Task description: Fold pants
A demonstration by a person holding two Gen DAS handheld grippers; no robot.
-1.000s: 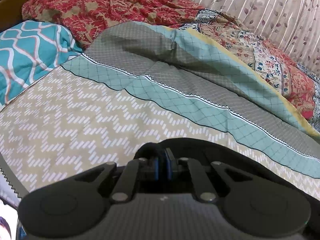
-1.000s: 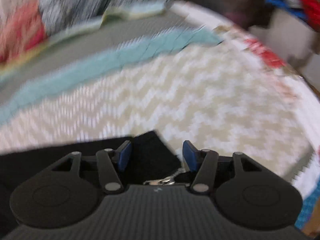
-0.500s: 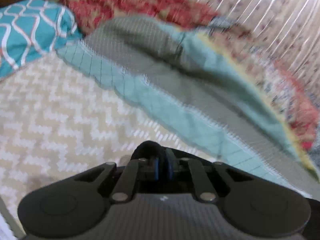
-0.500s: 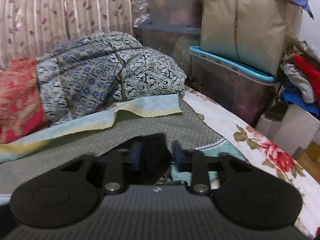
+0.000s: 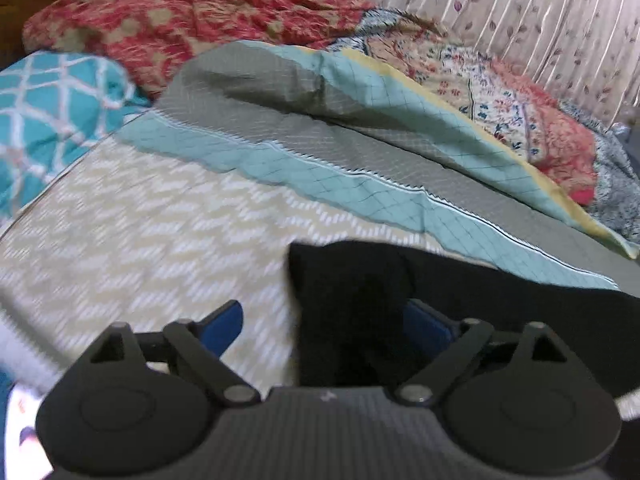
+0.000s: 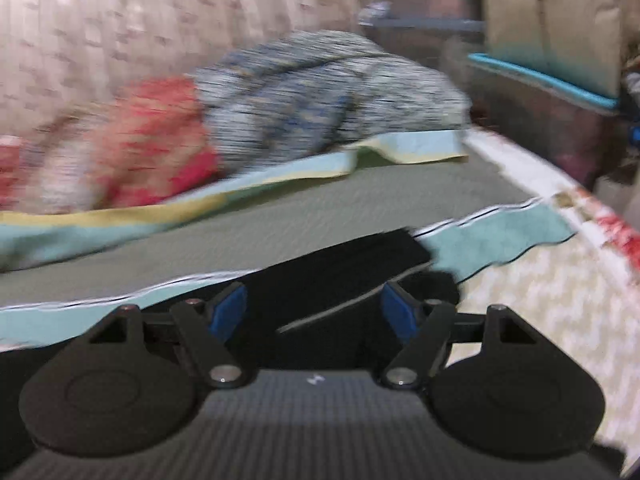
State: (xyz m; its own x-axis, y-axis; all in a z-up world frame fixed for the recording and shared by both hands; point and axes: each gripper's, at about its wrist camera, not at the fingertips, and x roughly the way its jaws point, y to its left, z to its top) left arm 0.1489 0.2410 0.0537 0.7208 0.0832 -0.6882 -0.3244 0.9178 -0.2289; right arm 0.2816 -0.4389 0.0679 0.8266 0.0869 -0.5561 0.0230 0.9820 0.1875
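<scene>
The black pants (image 5: 360, 300) lie folded on the patterned bedspread (image 5: 160, 240). In the left wrist view my left gripper (image 5: 324, 322) is open, its blue pads spread wide, with the pants' left end between and under them. In the right wrist view the pants (image 6: 340, 276) lie doubled over, an upper layer resting on a lower one. My right gripper (image 6: 314, 312) is open just above that end. Neither gripper holds the cloth.
Rumpled red floral and blue patterned blankets (image 5: 180, 20) are heaped along the far side by a curtain (image 5: 520, 20). A teal pillow (image 5: 48, 120) lies at the left. Storage boxes (image 6: 552, 60) stand past the bed's right edge.
Both grippers were shut on the pants half a second ago. Both have now opened and let the pants down onto the bed. The right view has swung down toward the bedspread.
</scene>
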